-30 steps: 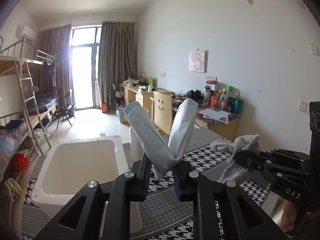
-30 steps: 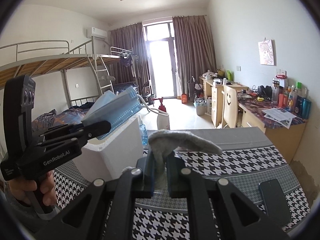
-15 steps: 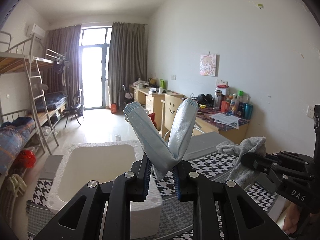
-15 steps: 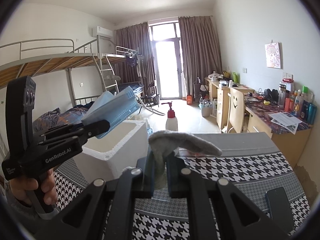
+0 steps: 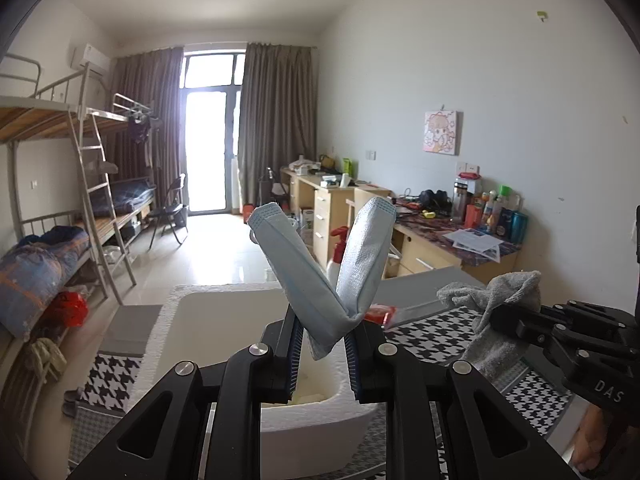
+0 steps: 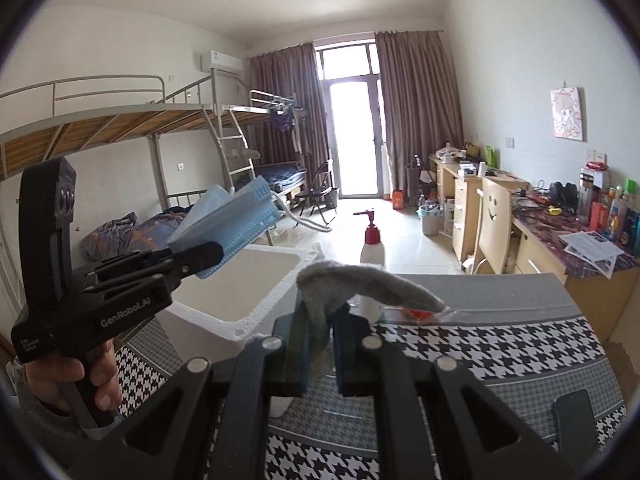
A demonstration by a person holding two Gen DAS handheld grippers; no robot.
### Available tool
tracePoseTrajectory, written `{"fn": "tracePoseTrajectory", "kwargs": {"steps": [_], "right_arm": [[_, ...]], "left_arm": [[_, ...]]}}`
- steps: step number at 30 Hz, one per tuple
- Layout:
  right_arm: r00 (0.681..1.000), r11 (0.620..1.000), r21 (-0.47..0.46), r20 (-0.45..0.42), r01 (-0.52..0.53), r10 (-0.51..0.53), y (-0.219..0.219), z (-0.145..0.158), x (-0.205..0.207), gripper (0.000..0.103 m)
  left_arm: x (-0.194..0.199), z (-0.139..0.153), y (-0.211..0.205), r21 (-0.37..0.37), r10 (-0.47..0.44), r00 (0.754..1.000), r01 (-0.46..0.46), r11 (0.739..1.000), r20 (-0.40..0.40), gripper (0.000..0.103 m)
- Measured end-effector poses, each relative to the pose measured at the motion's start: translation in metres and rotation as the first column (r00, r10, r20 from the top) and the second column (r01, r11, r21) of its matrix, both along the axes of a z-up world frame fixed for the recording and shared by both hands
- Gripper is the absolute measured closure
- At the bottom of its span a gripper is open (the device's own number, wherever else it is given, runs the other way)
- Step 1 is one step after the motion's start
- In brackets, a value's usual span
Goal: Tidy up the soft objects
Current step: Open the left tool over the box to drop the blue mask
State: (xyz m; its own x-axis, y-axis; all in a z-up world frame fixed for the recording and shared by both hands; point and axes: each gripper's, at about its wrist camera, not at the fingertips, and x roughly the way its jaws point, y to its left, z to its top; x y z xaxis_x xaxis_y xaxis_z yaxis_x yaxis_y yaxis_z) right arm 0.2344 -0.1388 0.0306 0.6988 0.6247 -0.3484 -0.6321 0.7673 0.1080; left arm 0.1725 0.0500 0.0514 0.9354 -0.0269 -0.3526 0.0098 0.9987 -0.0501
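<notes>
Since the earlier frames the foam box [image 5: 224, 320] has slid from the left of the left wrist view to low centre, right under the left gripper [image 5: 324, 344], and in the right wrist view it sits closer to centre; both hands seem to be carrying their loads toward it.

The left gripper pinches a folded blue mask [image 5: 320, 264] at its crease, so the two halves stand up in a V at frame centre, above the box's open mouth. That grip at the fold probably keeps the straps and loose ends bundled for a clean drop.

The right gripper [image 6: 320, 344] is pressed tight on a grey sock [image 6: 360, 284], whose free end droops to the right over the checked cloth [image 6: 500, 352]. It hangs just right of the box's near corner, not yet over the opening.

Judging by this, the box is the collecting bin: the mask looks ready for release, while the sock needs a short move left first.

A spray bottle [image 6: 372, 244] stands behind the box, and a phone [image 6: 576, 416] lies at lower right.
</notes>
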Motion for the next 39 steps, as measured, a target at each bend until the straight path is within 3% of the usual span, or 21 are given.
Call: {"fn": "tracePoseTrajectory", "kwargs": {"steps": [19,32,34,38,39], "right_arm": [[0.996,0.996,-0.018,-0.011,-0.091,0.091,0.035,0.008,0.015,0.091],[0.994,0.993,-0.047,-0.015,-0.110,0.110,0.049,0.008,0.018,0.091],[0.995,0.993,-0.054,-0.022,-0.103,0.102,0.051,0.008,0.020,0.091],[0.996,0.993,-0.073,-0.018,-0.093,0.092,0.055,0.009,0.020,0.091],[0.996,0.993,-0.076,-0.017,-0.092,0.091,0.055,0.010,0.020,0.091]], "left_arm": [[0.008,-0.008,0.032,0.011,0.114,0.993,-0.114,0.993,-0.041,0.082],[0.028,-0.023,0.046,0.005,0.134,0.985,-0.134,0.991,-0.111,0.082],[0.031,-0.026,0.049,-0.003,0.135,0.983,-0.137,0.991,-0.126,0.077],[0.031,-0.028,0.052,-0.016,0.141,0.981,-0.144,0.989,-0.131,0.040],[0.030,-0.027,0.052,-0.014,0.151,0.981,-0.154,0.988,-0.120,0.037]]}}
